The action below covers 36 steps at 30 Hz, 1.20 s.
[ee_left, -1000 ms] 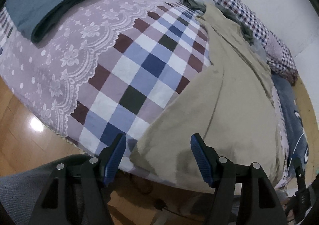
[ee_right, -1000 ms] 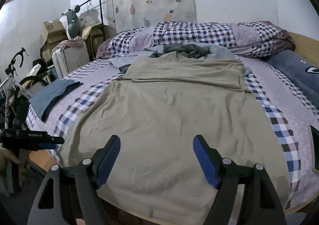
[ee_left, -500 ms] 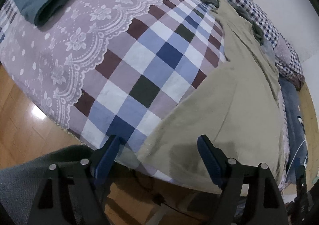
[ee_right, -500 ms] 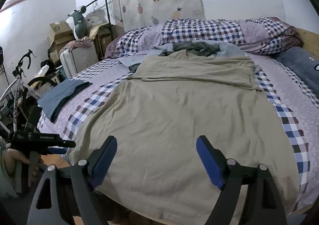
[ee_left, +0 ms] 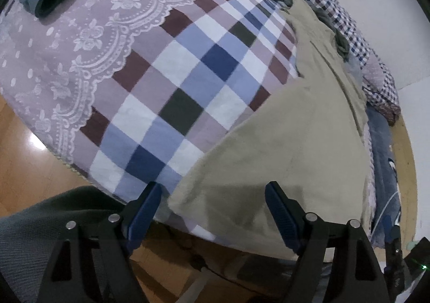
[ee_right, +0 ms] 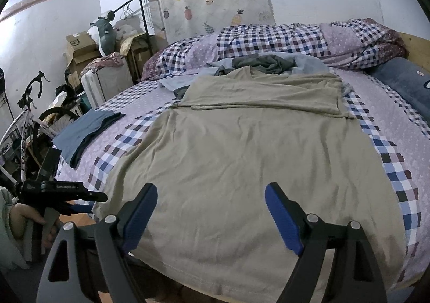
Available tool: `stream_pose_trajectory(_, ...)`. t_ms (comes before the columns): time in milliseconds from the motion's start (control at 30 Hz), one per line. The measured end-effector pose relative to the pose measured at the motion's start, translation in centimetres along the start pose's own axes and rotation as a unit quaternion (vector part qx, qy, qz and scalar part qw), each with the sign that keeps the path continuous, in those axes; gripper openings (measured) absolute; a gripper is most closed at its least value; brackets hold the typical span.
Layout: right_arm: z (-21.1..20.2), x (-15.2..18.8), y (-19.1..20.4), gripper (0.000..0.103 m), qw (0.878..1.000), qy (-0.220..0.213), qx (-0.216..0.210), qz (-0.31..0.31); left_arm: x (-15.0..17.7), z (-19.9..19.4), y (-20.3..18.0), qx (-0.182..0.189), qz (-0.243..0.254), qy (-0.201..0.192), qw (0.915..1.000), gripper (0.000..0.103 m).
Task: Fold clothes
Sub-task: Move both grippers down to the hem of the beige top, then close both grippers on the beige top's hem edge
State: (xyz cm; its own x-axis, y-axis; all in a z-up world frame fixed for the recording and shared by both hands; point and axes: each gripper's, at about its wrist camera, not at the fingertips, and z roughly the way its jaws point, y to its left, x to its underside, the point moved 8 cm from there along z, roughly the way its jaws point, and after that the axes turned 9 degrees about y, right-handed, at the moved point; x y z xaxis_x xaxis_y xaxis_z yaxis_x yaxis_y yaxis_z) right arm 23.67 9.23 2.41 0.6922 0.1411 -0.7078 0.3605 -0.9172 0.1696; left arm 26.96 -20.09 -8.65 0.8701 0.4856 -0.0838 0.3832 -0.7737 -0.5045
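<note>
A khaki shirt [ee_right: 242,158] lies spread flat across the middle of the bed [ee_right: 389,125]; the left gripper [ee_left: 212,195] at lower centre hovers by its corner, the right gripper [ee_right: 211,201] over its hem, both with fingers wide apart, holding nothing

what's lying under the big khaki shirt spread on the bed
The khaki shirt lies on a lilac bedspread with a checked band. Its far collar end overlaps a pale blue garment and a dark grey garment. How much bedding or clothing it hides cannot be seen.
</note>
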Motion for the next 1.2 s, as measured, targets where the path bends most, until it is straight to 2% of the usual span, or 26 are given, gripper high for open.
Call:
stream_pose_trajectory(233, -0.1, -0.2, 1.2, 0.086, 1.0, -0.018, 0.009, -0.019, 0.2, -0.3, -0.8, 0.04, -0.003, -0.007, 0.9992, 0.074)
stream_pose_trajectory(300, -0.2, -0.1, 1.4, 0.086, 0.999, -0.031, 0.019, -0.031, 0.2, -0.3, -1.0, 0.052, -0.003, -0.007, 0.9986, 0.071)
stream_pose_trajectory(367, -0.2, -0.2, 1.7, 0.086, 0.996, -0.048, 0.046, -0.052, 0.1, -0.2, -1.2, 0.06, -0.004, -0.005, 0.9982, 0.065)
stream_pose_trajectory(400, -0.1, -0.2, 1.9, 0.086, 0.996, -0.051, 0.051, -0.06, 0.0, -0.1, -1.2, 0.062, -0.005, -0.005, 0.9981, 0.062)
stream_pose_trajectory(433, 0.0, -0.2, 2.2, 0.086, 0.995, -0.052, 0.046, -0.069, -0.2, -0.1, -1.3, 0.064, -0.005, -0.004, 0.9979, 0.054)
stream_pose_trajectory(533, 1.0, 0.4, 3.3, 0.086, 0.995, -0.034, 0.038, -0.09, -0.2, -0.3, -0.9, 0.072, -0.015, -0.003, 0.9973, 0.037)
stream_pose_trajectory(667, 2.5, 1.5, 5.3, 0.086, 0.989, -0.016, 0.045, -0.139, -1.1, 0.2, -2.2, 0.108, -0.023, -0.003, 0.9939, 0.029)
stream_pose_trajectory(700, 2.8, 1.7, 5.8, 0.086, 0.987, -0.012, 0.046, -0.15, -1.3, 0.1, -2.3, 0.118, -0.023, -0.004, 0.9928, 0.017)
stream_pose_trajectory(733, 3.2, 2.1, 6.4, 0.086, 0.985, -0.008, 0.048, -0.163, -1.4, -0.1, -2.5, 0.128, -0.023, -0.004, 0.9915, 0.01)
stream_pose_trajectory(833, 4.2, 3.0, 8.2, 0.086, 0.979, 0.003, 0.048, -0.199, -1.7, -0.4, -3.0, 0.158, -0.024, -0.006, 0.9872, 0.007)
stream_pose_trajectory(1000, 6.1, 4.3, 11.6, 0.086, 0.974, 0.025, 0.03, -0.225, -2.3, -1.1, -3.9, 0.207, -0.024, -0.008, 0.978, 0.005)
stream_pose_trajectory(1067, 7.1, 5.1, 13.2, 0.086, 0.971, 0.041, 0.015, -0.236, -2.5, -1.3, -3.4, 0.206, -0.033, -0.013, 0.9779, 0.005)
stream_pose_trajectory(1200, 8.4, 6.5, 16.2, 0.086, 0.96, 0.059, -0.004, -0.273, -2.8, -1.2, -1.2, 0.149, -0.061, -0.025, 0.9867, 0.005)
